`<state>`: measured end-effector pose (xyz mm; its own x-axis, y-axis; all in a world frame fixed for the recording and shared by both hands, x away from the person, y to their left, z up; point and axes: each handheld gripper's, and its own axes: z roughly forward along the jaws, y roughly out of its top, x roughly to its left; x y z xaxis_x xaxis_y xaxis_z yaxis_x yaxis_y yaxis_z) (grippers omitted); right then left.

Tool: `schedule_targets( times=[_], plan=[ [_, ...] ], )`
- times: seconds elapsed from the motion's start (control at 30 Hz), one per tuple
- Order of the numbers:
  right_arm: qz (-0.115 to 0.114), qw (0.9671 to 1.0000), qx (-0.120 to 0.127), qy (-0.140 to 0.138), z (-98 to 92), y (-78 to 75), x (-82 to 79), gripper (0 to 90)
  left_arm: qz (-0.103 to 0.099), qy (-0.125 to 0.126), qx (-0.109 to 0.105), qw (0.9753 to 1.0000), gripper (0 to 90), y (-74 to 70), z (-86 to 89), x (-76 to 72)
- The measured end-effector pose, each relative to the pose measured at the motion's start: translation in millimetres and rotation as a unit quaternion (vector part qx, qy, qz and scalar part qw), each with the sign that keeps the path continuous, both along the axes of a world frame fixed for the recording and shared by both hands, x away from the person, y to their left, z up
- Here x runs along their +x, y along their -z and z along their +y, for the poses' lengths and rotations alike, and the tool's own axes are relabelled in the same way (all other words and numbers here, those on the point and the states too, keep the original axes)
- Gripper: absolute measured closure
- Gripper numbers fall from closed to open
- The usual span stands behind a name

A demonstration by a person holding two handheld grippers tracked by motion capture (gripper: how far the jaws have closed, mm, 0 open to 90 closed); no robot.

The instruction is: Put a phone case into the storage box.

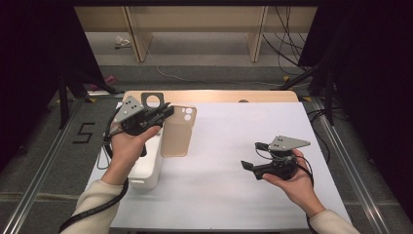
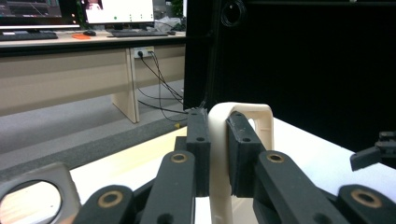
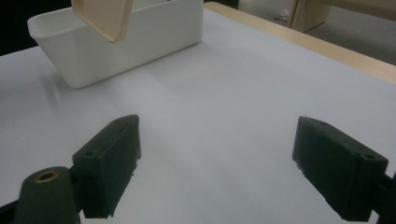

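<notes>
A beige phone case hangs in the air at the left, above the table and beside a white bin. My left gripper is shut on the case's edge. In the left gripper view the case stands pinched between the two black jaws, midpoint. My right gripper is held over the white table at the right, open, with nothing in it. In the right gripper view its jaws stand wide apart, midpoint, and the case hangs over the bin.
A white sheet covers the table, whose wooden far edge shows behind it. A grey plate with a round hole lies at the far left. Black stands and cables flank the table.
</notes>
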<state>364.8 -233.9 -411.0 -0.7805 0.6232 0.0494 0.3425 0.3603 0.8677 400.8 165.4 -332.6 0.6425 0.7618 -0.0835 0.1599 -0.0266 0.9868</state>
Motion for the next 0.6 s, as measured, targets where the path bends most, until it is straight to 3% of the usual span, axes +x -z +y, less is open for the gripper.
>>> schedule_targets(
  times=[0.23, 0.6],
  plan=[
    [0.008, 0.9999, 0.011, 0.005, -4.0, 0.8, 0.1, 16.2, -0.001, -0.007, -0.006, 1.0000, 80.9, -1.5, 9.3, 2.3],
    [0.005, 1.0000, 0.005, 0.007, -5.1, 1.3, -0.8, 16.3, -0.004, -0.016, -0.010, 0.9998, 80.9, -6.9, 23.3, 8.7]
  ],
)
